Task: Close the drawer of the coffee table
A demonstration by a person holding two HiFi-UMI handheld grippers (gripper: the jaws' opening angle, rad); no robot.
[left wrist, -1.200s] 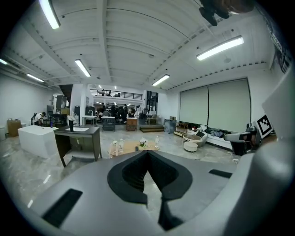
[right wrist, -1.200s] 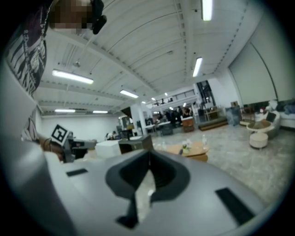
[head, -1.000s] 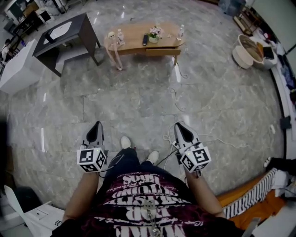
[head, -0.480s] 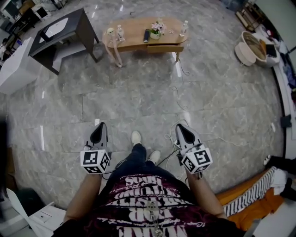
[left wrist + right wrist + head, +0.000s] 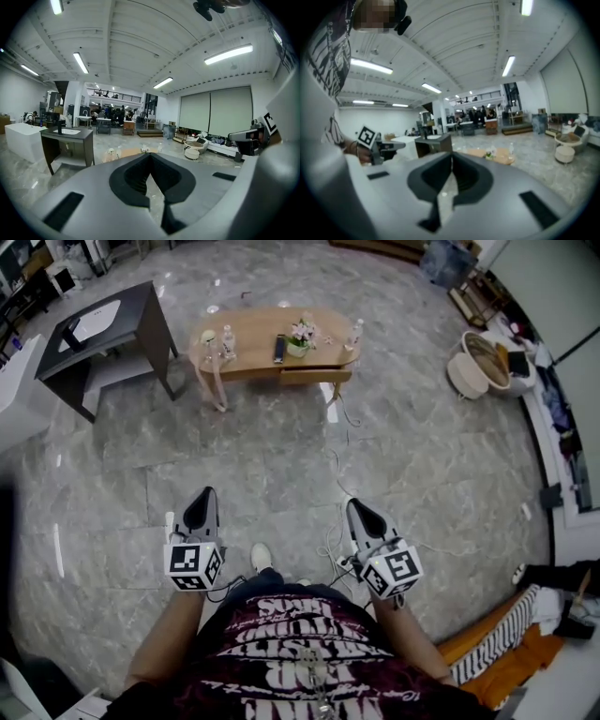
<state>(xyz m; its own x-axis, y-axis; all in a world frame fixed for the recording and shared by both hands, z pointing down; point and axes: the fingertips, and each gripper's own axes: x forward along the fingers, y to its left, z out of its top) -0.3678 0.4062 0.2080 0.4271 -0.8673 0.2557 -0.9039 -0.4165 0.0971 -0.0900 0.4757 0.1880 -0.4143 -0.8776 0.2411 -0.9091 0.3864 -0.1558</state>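
The oval wooden coffee table [image 5: 253,351] stands far ahead across the marble floor, with its drawer [image 5: 315,377] pulled out a little on the near right side. Bottles, a small flower pot [image 5: 300,337] and a dark remote sit on top. My left gripper [image 5: 201,499] and right gripper [image 5: 353,509] are held level in front of my body, both shut and empty, well short of the table. The table [image 5: 133,152] shows small beyond the shut jaws in the left gripper view. It appears as the table [image 5: 499,154] in the right gripper view.
A dark desk [image 5: 108,324] and a white counter [image 5: 17,390] stand at the left. A round basket [image 5: 478,362] sits at the right. Cables [image 5: 339,451] trail over the floor from the table toward my feet. Orange and striped cloth [image 5: 506,648] lies at the lower right.
The person has stepped forward, so the coffee table sits lower and more to the left in the head view. Both grippers rode along and stayed shut.
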